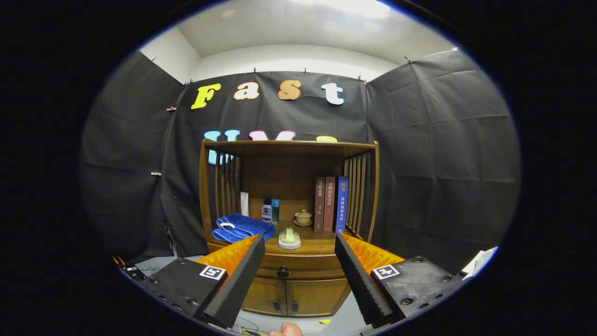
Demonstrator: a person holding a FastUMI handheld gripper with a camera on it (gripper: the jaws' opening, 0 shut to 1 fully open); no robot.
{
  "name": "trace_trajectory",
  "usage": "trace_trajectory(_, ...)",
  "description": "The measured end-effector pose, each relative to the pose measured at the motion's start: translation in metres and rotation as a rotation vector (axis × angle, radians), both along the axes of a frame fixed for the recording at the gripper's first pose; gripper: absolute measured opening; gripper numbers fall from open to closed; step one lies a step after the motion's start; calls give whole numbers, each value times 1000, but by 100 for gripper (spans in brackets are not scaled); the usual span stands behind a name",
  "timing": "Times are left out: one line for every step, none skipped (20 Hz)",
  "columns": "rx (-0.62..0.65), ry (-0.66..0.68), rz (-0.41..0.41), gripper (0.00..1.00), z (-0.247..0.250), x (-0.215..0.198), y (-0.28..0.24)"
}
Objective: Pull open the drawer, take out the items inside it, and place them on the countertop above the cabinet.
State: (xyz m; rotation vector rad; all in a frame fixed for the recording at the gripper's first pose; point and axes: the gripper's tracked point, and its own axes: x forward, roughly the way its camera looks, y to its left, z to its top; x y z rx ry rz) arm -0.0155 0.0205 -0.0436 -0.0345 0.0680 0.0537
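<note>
Both fingers of the tongs [299, 252] spread wide, empty, before the closed drawer [298, 269].

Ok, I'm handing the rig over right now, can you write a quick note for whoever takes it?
Tongs: open, empty, held apart in front of the cabinet, not touching it.
Drawer: shut, with its knob between the fingers and beyond them. Its contents are hidden.
Countertop: already holds a blue towel, a small dish, two bottles, a lidded cup and three books.
Done: nothing yet.
Left: grip the knob, pull the drawer open, lift the items out onto the countertop.
</note>
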Motion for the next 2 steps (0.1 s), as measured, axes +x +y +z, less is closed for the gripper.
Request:
trace_trajectory(2,-2,0,98,1,0,1)
trace_trajectory(2,-2,-1,98,1,1,0)
